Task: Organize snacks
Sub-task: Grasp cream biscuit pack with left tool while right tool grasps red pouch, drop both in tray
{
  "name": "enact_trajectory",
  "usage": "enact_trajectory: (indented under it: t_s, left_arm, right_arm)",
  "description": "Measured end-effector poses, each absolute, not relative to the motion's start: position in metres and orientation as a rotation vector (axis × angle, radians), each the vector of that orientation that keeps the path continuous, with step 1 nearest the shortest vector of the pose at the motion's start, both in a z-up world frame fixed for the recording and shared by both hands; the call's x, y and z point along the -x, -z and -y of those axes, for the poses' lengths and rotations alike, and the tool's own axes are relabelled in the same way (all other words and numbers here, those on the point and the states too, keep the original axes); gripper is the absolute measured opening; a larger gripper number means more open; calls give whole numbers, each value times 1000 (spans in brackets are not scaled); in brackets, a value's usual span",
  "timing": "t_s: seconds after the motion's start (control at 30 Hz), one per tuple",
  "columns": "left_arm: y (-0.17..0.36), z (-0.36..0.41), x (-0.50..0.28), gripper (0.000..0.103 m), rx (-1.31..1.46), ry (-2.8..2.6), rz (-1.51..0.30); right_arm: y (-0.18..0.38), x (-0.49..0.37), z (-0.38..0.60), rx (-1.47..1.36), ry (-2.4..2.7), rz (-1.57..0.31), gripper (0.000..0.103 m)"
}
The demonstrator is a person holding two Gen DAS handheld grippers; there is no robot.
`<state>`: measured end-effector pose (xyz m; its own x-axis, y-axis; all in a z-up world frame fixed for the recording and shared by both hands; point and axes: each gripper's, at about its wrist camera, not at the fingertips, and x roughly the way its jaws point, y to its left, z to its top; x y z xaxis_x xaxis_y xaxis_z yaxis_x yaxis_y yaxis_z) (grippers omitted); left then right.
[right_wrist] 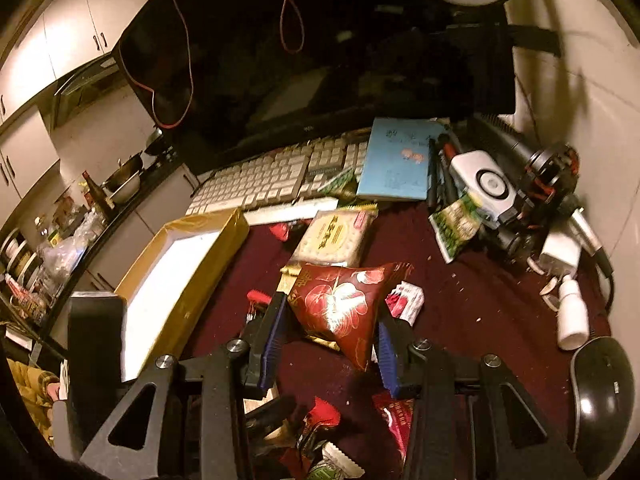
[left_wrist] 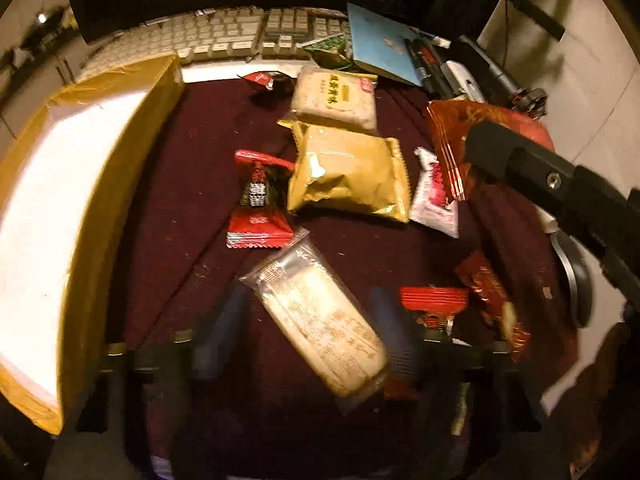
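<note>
Over a dark red cloth (left_wrist: 192, 184), my left gripper (left_wrist: 308, 300) is blurred, its blue pads (left_wrist: 230, 320) against both sides of a clear-wrapped pale biscuit pack (left_wrist: 320, 320) that lies slantwise between them. My right gripper (right_wrist: 328, 346) is shut on a dark red flowered packet (right_wrist: 340, 304) and holds it above the cloth; the left wrist view shows its black body (left_wrist: 540, 172) and the packet (left_wrist: 492, 124) at the right. Loose on the cloth lie a gold pack (left_wrist: 348, 176), a pale cracker pack (left_wrist: 336, 96) and small red sweets (left_wrist: 258, 200). An open yellow box (left_wrist: 92, 184) with a white floor stands on the left.
A white keyboard (right_wrist: 272, 180) and a dark monitor (right_wrist: 304, 60) stand behind the cloth. A blue booklet (right_wrist: 400, 160), a green packet (right_wrist: 456, 228), a white bottle (right_wrist: 572, 312) and a black mouse (right_wrist: 604, 400) crowd the right side. More red wrappers (left_wrist: 492, 296) lie near my left gripper.
</note>
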<state>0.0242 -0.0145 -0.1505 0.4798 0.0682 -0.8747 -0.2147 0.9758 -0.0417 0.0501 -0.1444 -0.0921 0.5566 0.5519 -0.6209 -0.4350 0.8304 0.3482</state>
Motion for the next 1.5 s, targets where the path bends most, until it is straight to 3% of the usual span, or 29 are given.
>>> enact_trajectory:
  t_s: [0.2,0.8,1.13,1.5]
  left_arm:
    - [149,-3,-6,33,150,-146,-974]
    - [62,-104,64,31,329,-190,-663]
    - [98,-204,85,31,403,-422,-693]
    - [142,-231,77,32,414,-477,-813]
  right_arm:
    - [96,-48,141,-158,-594,-780,41]
    - [69,-21,90,-208,-788,-690,41]
    - [80,4,-45,-25,-1037,-812,41]
    - [127,14,-112,280,-928,-830,42]
